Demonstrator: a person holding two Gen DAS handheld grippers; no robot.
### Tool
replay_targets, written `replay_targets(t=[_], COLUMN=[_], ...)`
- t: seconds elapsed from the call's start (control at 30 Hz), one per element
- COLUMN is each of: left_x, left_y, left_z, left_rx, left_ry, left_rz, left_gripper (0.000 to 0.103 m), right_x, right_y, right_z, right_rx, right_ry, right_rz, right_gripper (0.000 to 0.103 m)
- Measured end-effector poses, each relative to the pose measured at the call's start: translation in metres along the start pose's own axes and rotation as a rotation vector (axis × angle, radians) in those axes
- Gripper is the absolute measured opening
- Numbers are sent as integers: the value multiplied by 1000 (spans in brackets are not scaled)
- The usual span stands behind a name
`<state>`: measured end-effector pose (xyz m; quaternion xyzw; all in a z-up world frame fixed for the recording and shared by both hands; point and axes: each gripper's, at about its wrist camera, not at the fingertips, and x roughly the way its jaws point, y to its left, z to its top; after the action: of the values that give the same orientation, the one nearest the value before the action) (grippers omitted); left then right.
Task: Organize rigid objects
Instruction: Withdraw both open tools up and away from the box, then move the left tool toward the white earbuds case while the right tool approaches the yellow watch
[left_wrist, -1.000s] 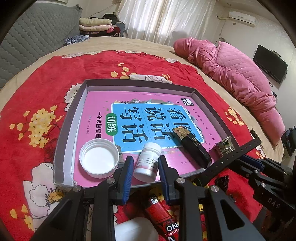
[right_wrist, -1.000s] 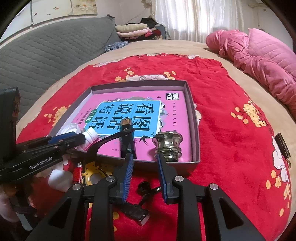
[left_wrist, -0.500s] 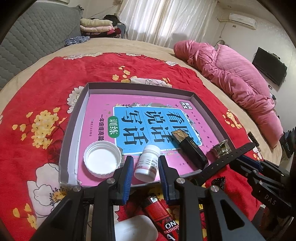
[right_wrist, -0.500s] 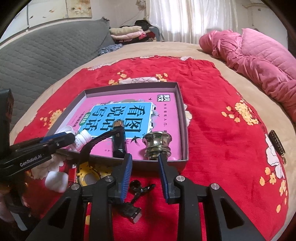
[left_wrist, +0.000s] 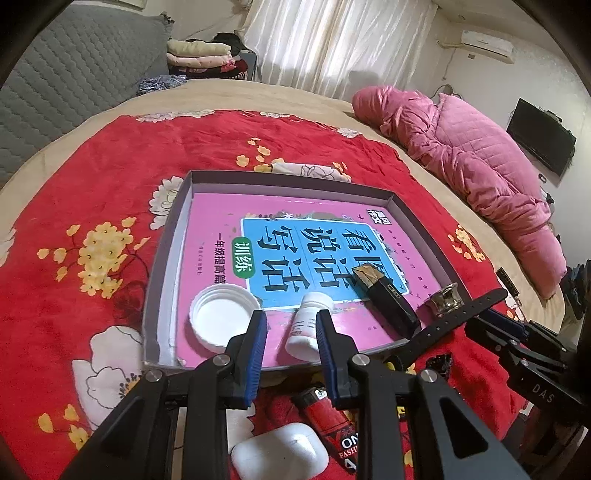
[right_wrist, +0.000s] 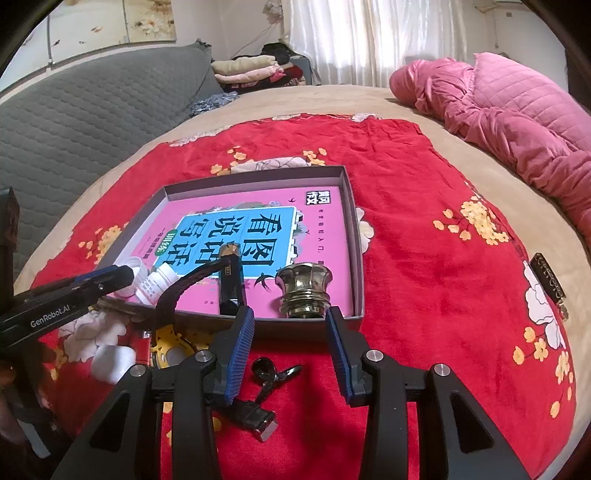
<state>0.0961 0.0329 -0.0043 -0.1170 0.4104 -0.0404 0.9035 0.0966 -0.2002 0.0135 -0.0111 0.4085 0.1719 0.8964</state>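
Brass knob (right_wrist: 303, 292) stands in tray (right_wrist: 355, 236); right hand-held gripper (right_wrist: 290, 334) opening, empty

In the left wrist view the red tube (left_wrist: 334, 424) at the bottom centre is cut off by the frame edge and partly covered by a gripper finger, so its label reads only in part. The white case (left_wrist: 280, 456) beside it is also clipped there. In the right wrist view the yellow disc (right_wrist: 173, 349) at lower left is half hidden behind the black strap (right_wrist: 184, 286), and the small print on the white bottle (right_wrist: 157, 282) is too small to read.

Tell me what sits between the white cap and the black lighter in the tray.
The small white pill bottle, lying on the pink book, clearest in the left wrist view.
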Motion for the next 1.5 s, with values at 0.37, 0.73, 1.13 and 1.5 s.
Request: replay_targets(t=[0.37, 0.73, 1.13, 1.5], left_x=[-12, -22, -36, -48], left_y=[0, -4, 1, -2], left_z=[-3, -5, -7, -10], left_rx=[5, 12, 8, 28], left_ry=[-12, -18, -30, -36], left_rz=[12, 14, 23, 35], left_gripper=[27, 28, 39, 41], right_x=[-5, -13, -19, -31], right_y=[4, 10, 24, 29], right_z=[-2, -3, -6, -11], right_rx=[-13, -32, -85, -108], right_ry=[-7, -16, -20, -32], right_rz=[7, 20, 39, 38], right_gripper=[43, 48, 49, 62])
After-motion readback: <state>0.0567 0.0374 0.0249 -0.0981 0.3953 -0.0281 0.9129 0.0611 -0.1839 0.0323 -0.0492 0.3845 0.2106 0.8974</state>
